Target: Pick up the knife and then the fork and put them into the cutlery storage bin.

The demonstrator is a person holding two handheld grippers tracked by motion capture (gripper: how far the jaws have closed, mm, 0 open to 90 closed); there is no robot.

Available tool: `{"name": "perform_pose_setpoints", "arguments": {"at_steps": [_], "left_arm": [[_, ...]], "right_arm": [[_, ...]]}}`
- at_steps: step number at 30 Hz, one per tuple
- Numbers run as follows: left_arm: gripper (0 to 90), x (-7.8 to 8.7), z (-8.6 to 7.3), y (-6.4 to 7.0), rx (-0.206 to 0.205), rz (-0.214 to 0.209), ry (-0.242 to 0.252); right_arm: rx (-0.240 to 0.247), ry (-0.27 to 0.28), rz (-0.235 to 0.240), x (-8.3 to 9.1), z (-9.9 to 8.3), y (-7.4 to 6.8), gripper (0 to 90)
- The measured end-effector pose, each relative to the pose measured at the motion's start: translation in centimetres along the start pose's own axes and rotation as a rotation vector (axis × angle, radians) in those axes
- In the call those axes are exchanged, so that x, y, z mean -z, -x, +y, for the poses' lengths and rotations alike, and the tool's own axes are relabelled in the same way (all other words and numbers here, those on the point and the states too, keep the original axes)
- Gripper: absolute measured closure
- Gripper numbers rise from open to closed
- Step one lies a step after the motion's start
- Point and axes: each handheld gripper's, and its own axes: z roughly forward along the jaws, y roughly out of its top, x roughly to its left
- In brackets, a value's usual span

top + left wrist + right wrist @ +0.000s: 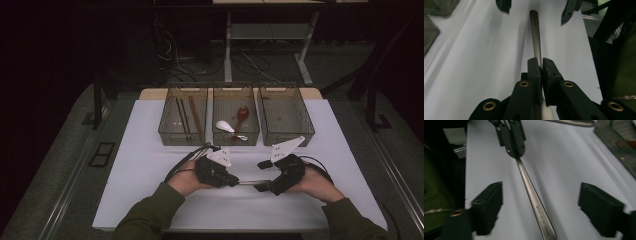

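Both grippers matte black: left gripper, right gripper, each topped with a pale grey three-cornered plate and trailing a black cable. Brass-ringed holes along the jaw arms. Person's sleeves are olive green.

No text, label, brand, number or sign can be read. The metal handle carries faint stamped marks near its end, in the right gripper view, too blurred to make out. The three bins beyond it on the desk bear no lettering.
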Motion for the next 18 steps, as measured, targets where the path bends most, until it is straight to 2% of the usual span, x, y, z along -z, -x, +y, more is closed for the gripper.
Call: {"name": "perform_pose_setpoints", "arguments": {"at_steps": [5,10,13,14,16,17,18], "left_arm": [[84.6,-0.1,0.9,0.2,-0.032,-0.018,-0.009],[84.6,0.1,1.9,0.4,-0.076,-0.021,-0.008],[84.6,0.2,2.3,0.6,-0.093,-0.027,-0.006],[84.6,0.1,2.3,0.8,-0.086,-0.033,-0.006],[84.6,0.0,2.4,0.9,-0.103,-0.037,-0.009],[84.6,0.0,2.4,1.1,-0.084,-0.044,-0.013],[84.6,0.0,2.5,1.1,-0.094,-0.046,-0.013]], "right_arm": [[0.039,-0.042,0.038,-0.6,0.5,0.2,29.0],[0.073,-0.096,0.11,-1.2,0.9,0.0,44.4],[0.063,-0.106,0.149,-1.4,1.0,0.0,54.4],[0.064,-0.115,0.157,-1.5,1.1,0.0,57.2],[0.067,-0.127,0.169,-1.7,1.2,0.0,62.3],[0.066,-0.136,0.17,-1.8,1.3,-0.1,66.1],[0.061,-0.141,0.178,-1.8,1.4,-0.1,69.7]]}}
